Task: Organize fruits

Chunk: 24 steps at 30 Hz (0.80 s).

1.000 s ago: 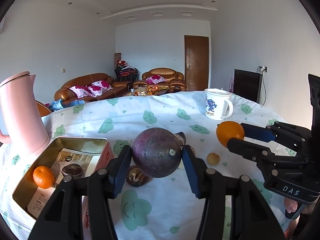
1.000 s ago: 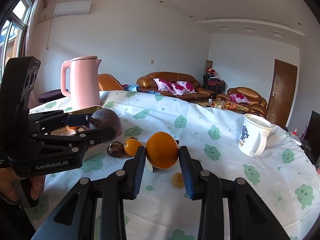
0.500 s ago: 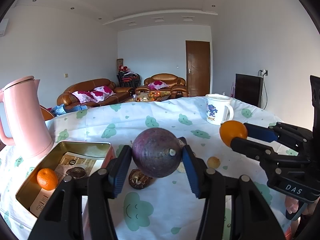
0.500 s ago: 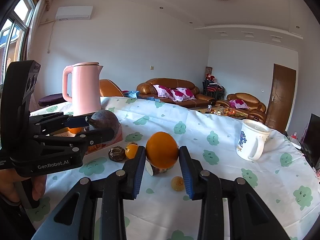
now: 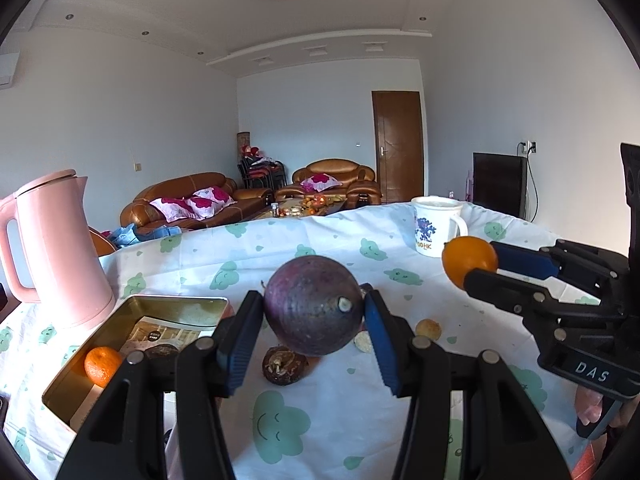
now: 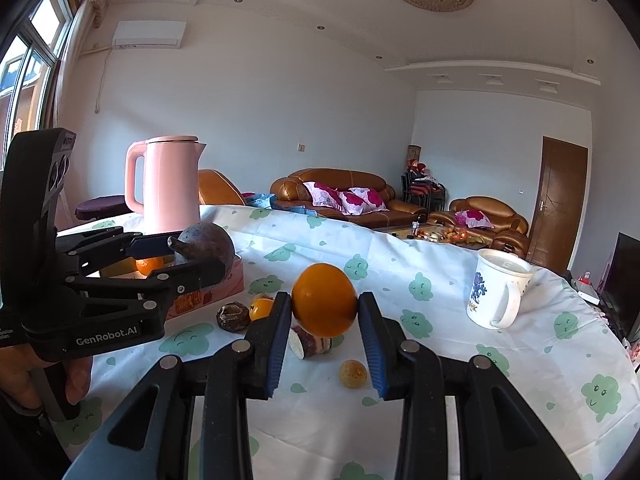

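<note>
My left gripper [image 5: 314,310] is shut on a round dark purple fruit [image 5: 312,304] and holds it above the table, right of an open gold tin box [image 5: 176,305]. The tin holds a small orange [image 5: 102,365] and a dark fruit [image 5: 162,352]. My right gripper [image 6: 325,312] is shut on an orange [image 6: 324,298] held above the cloth; it also shows in the left wrist view [image 5: 469,261]. On the cloth lie a brown dried fruit [image 5: 285,366], a small yellow fruit [image 6: 353,374], a small orange fruit [image 6: 261,307] and a cut purple piece [image 6: 308,344].
A pink kettle [image 5: 60,248] stands behind the tin at the left. A white mug [image 6: 496,294] stands at the right back of the table. The table has a white cloth with green clouds [image 5: 280,428]. Sofas stand in the room beyond.
Both grippers have risen and tilted up a little with their fruit still held; the table objects sit lower in both views.
</note>
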Each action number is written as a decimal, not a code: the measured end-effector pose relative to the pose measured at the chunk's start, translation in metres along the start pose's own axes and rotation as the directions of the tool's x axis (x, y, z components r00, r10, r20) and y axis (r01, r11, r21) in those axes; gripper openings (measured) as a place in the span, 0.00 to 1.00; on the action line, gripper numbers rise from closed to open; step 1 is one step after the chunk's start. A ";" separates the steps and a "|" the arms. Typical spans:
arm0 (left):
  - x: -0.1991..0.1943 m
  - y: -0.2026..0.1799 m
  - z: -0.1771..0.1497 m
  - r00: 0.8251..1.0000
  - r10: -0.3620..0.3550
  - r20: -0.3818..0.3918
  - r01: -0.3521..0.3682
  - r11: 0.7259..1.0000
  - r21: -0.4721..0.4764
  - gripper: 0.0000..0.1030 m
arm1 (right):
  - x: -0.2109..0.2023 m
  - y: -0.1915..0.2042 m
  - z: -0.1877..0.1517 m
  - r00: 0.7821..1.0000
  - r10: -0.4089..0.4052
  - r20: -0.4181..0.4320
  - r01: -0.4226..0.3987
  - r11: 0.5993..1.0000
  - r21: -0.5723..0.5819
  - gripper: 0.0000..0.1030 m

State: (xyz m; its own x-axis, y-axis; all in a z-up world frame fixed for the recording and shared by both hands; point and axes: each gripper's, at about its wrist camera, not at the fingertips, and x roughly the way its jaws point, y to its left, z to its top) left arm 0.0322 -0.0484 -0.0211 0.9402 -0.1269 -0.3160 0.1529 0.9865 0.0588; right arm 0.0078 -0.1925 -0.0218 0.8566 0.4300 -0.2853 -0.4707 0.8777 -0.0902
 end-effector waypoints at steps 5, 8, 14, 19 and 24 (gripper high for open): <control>-0.004 0.000 0.000 1.000 0.017 0.009 -0.017 1.000 0.000 0.52 | -0.004 0.001 0.000 1.000 -0.008 0.022 0.008 1.000 -0.002 0.35; -0.005 0.002 -0.001 1.000 0.024 0.006 -0.024 1.000 0.001 0.52 | -0.004 0.003 0.000 1.000 -0.001 0.027 0.001 1.000 0.001 0.35; -0.005 0.010 -0.002 0.999 0.047 -0.011 -0.047 0.999 -0.011 0.52 | 0.002 0.012 0.003 1.000 0.027 0.017 -0.026 1.000 -0.006 0.35; -0.006 0.021 -0.002 0.997 0.075 -0.026 -0.075 0.997 -0.030 0.52 | 0.006 0.023 0.009 0.999 0.053 0.013 -0.053 0.998 -0.023 0.35; -0.011 0.035 -0.003 0.994 0.102 -0.031 -0.104 0.994 -0.041 0.52 | 0.013 0.031 0.018 0.995 0.095 0.012 -0.095 0.995 -0.019 0.35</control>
State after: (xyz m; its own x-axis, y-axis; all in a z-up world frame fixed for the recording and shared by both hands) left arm 0.0265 -0.0126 -0.0181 0.9410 -0.0220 -0.3378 0.0421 0.9978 0.0522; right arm 0.0086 -0.1557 -0.0111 0.8103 0.5144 -0.2808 -0.5541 0.8285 -0.0812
